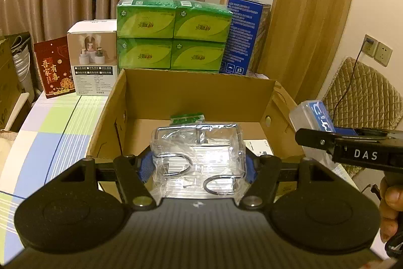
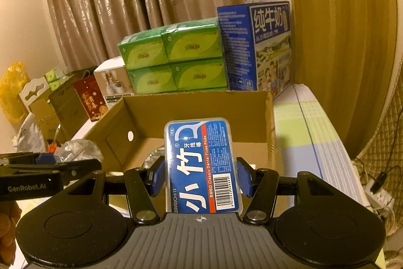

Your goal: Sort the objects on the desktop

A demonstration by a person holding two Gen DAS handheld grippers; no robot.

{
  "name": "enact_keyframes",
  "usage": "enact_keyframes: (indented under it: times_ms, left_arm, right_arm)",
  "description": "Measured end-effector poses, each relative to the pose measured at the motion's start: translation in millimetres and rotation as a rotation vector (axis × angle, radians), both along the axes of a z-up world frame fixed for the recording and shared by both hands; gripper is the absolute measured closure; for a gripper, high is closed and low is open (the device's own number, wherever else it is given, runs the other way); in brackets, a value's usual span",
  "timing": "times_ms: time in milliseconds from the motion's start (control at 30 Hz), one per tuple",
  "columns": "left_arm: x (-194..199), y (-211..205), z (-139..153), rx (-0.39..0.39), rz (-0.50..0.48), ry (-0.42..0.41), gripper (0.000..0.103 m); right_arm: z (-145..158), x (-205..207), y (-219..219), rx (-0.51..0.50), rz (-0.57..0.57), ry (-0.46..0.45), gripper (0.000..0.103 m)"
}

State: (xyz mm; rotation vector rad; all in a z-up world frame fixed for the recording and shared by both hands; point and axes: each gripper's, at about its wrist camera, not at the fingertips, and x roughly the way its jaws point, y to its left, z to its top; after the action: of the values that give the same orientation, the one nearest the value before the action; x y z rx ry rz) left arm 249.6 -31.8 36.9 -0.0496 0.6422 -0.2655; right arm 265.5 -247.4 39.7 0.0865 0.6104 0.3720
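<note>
Left wrist view: the left gripper (image 1: 199, 163) clamps a clear plastic-wrapped pack (image 1: 199, 158) over the cardboard box (image 1: 196, 97); at 3 o'clock, the right gripper (image 2: 200, 177) grasps a dental floss picks case (image 2: 201, 165) (blue label).

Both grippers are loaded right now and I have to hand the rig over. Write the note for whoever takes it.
Left gripper: shut on the clear plastic packet with metal rings inside, held at the near edge of the cardboard box.
Right gripper: shut on the blue floss pick case, held upright in front of the same box.
Done: a small green packet and a white item already lie on the box floor.
Left: lower both held items into the box and release. Whether more loose items remain on the table cannot be seen from these views.
</note>
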Motion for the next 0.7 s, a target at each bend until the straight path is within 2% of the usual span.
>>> enact_keyframes:
  times_ms: [700]
  left_arm:
    - [52.2,-12.1,-15.3,-0.004,0.019,0.001,0.04]
  right_arm:
    - [-9.5,40.1,3.6,-0.022,-0.057,-0.012,0.049]
